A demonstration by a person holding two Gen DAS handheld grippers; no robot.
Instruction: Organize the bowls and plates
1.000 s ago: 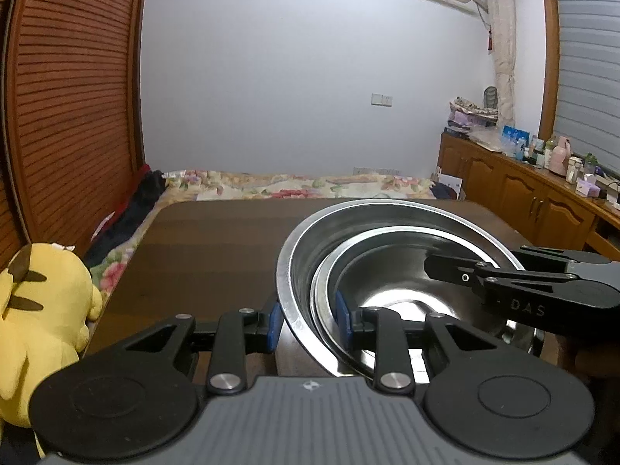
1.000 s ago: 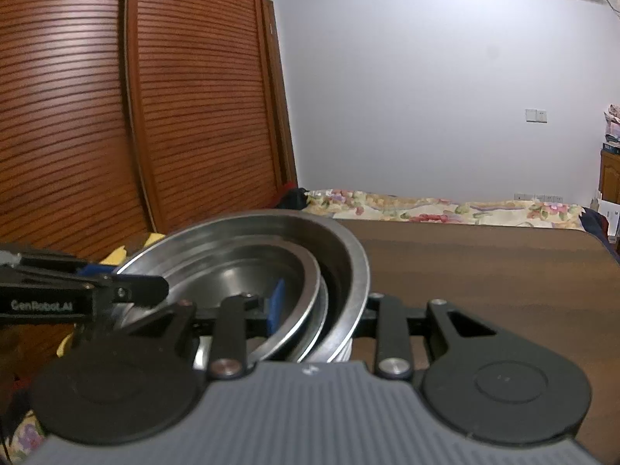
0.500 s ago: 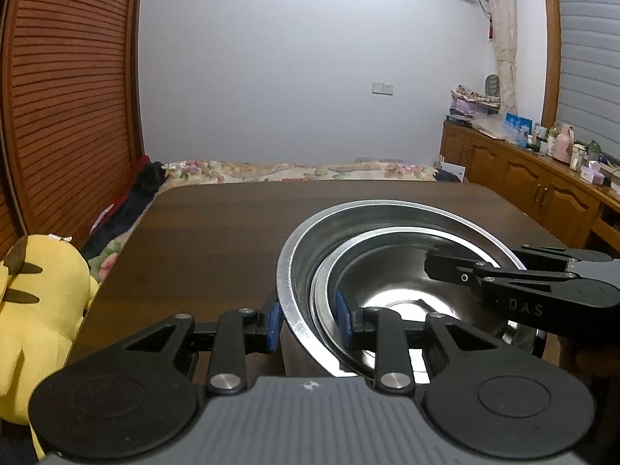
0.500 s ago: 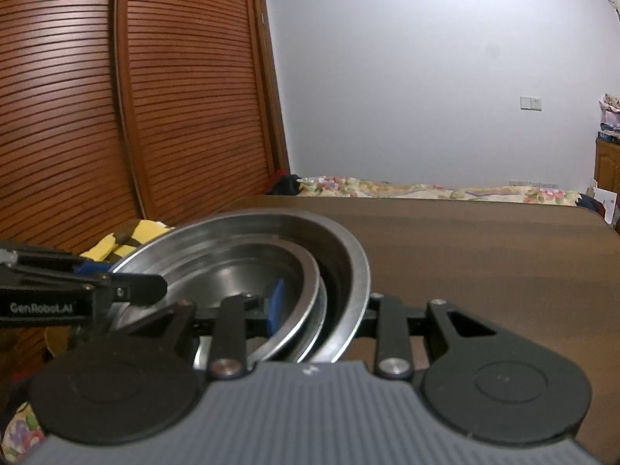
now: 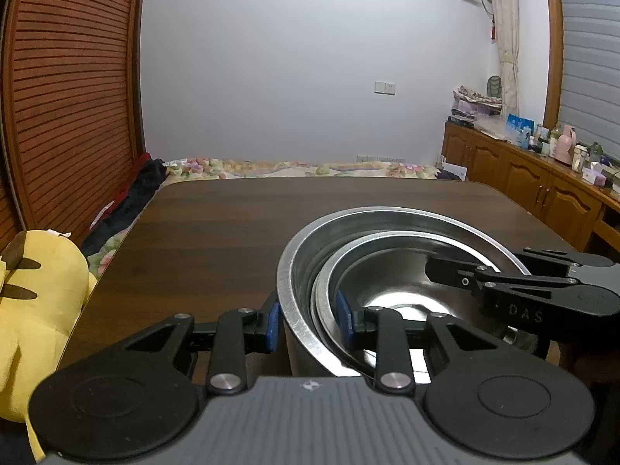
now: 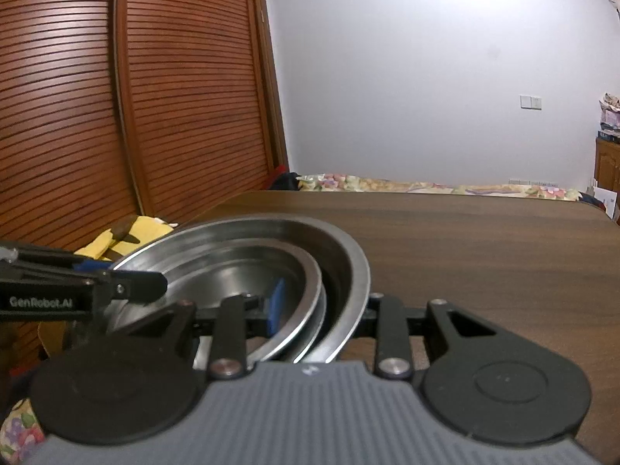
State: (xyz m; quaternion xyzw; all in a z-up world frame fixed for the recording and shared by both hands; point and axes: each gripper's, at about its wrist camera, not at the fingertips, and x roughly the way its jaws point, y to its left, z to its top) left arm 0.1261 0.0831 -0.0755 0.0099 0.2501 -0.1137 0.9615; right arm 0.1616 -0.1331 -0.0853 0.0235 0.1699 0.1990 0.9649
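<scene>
Compared with a second ago, more of the dark wooden worktop (image 5: 232, 232) now spreads ahead of the left fingers, and the bed (image 5: 294, 166) beyond its far edge sits higher in the view; the grip on the bowls looks unchanged.

The left gripper (image 5: 306, 319) has its fingers clamped across the near rim of the large steel bowl (image 5: 298, 271): one blue pad (image 5: 272, 325) is outside the wall and the other (image 5: 343, 319) inside, past the rim of the smaller steel bowl (image 5: 348, 255) nested in it. The fingers are partly apart, only as wide as the stacked rims between them.

The right gripper (image 6: 321, 310) grips the opposite side of the same stack (seen in the left view as a black linkage reaching in over the far-right rim). Its inner blue pad (image 6: 276, 302) lies against the inside of the smaller bowl (image 6: 248, 263), while its outer finger sits outside the large bowl's (image 6: 348, 267) wall, with both rims between them. Whether the stack touches the worktop cannot be told.

A yellow plush toy (image 5: 35, 310) sits off the worktop's edge, outward of the left gripper's outer finger.
</scene>
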